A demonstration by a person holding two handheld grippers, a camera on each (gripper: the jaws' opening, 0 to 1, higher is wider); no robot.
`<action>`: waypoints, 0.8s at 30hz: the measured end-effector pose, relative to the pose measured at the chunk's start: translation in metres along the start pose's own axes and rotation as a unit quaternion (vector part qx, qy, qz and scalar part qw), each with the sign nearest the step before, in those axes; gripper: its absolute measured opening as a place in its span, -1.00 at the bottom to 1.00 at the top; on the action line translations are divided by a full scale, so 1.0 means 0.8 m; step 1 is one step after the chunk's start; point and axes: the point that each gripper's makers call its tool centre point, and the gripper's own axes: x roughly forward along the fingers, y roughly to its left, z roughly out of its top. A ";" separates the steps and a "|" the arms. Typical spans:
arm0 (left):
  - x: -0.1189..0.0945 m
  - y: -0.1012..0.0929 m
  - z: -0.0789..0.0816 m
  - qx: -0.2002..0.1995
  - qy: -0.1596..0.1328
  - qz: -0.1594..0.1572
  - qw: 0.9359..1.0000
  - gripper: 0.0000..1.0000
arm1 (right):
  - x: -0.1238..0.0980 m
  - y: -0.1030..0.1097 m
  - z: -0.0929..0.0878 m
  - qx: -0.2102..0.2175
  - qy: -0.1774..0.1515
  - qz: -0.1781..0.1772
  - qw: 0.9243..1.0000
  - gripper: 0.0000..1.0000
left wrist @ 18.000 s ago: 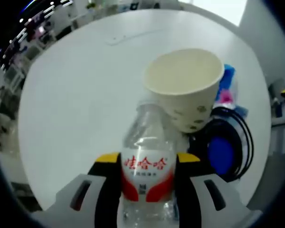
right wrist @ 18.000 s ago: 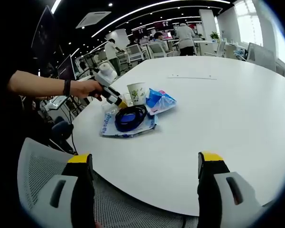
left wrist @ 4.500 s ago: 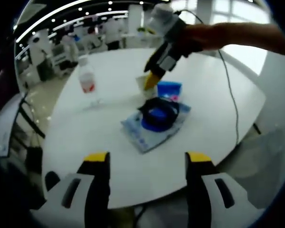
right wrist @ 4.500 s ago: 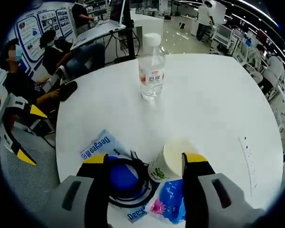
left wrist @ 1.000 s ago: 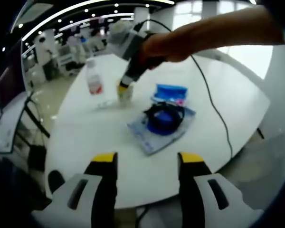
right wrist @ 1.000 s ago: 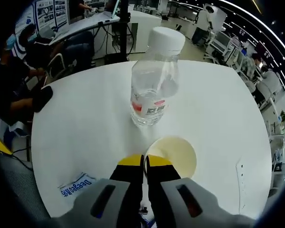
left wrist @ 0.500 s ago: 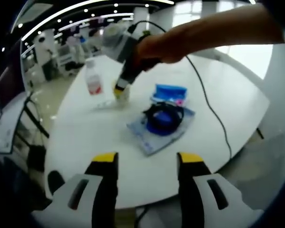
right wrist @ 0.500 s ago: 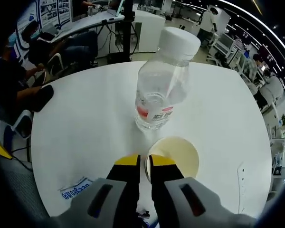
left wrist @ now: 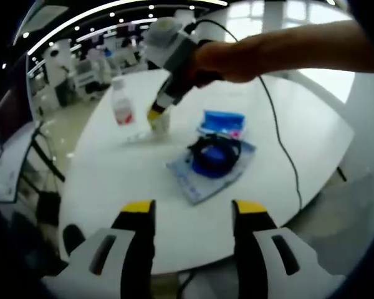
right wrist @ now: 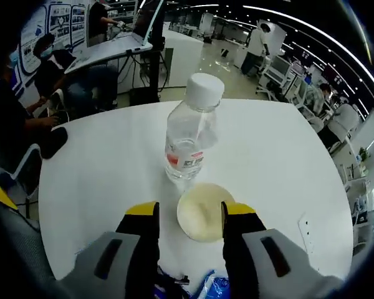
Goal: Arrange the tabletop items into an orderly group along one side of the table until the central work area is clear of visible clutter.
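A: Where is the right claw [right wrist: 190,215]?

B: In the right gripper view it hangs over the white worktop [right wrist: 93,187] with its jaws spread. The paper cup [right wrist: 201,212] stands upright between the two yellow tips, and neither tip looks pressed against it, so the claw is released.

A: And the bottle [right wrist: 190,146]?

B: Upright just beyond the cup, straight ahead of the right claw, white cap on top and red label round the middle. Bottle and cup stand close together; I cannot tell whether they touch.

A: What shows near the claw's base?

B: A bit of blue packet [right wrist: 215,286] at the bottom edge, between the jaws, and beside it a dark scrap I cannot make out.

A: The left claw [left wrist: 190,208]?

B: In the left gripper view its jaws are apart with nothing between them, and it sits back from the worktop [left wrist: 112,187] edge. Ahead of it lies a flat blue-printed bag [left wrist: 202,177] with a dark coil of cable [left wrist: 215,152] on top. Just beyond the coil is the blue packet [left wrist: 223,121].

A: Can you see the right claw from there?

B: Yes. A hand [left wrist: 221,59] holds it, reaching in from the upper right, a cable trailing down behind. Its yellow tips [left wrist: 154,114] point down at the cup [left wrist: 162,120], far ahead and left of the left claw. The bottle [left wrist: 123,106] stands just left of the cup.
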 end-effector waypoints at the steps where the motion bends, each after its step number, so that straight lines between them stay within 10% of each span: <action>1: 0.000 0.000 0.000 0.002 0.000 0.000 1.000 -0.08 | 0.000 -0.002 -0.002 0.002 0.000 -0.003 1.000 -0.16; 13: -0.003 -0.001 0.000 0.001 -0.001 0.000 1.000 -0.08 | 0.008 -0.010 -0.049 0.129 -0.022 -0.029 0.991 0.34; 24: -0.002 0.001 0.000 0.001 0.001 0.004 1.000 -0.10 | 0.024 -0.009 -0.042 0.205 -0.054 -0.014 0.977 0.14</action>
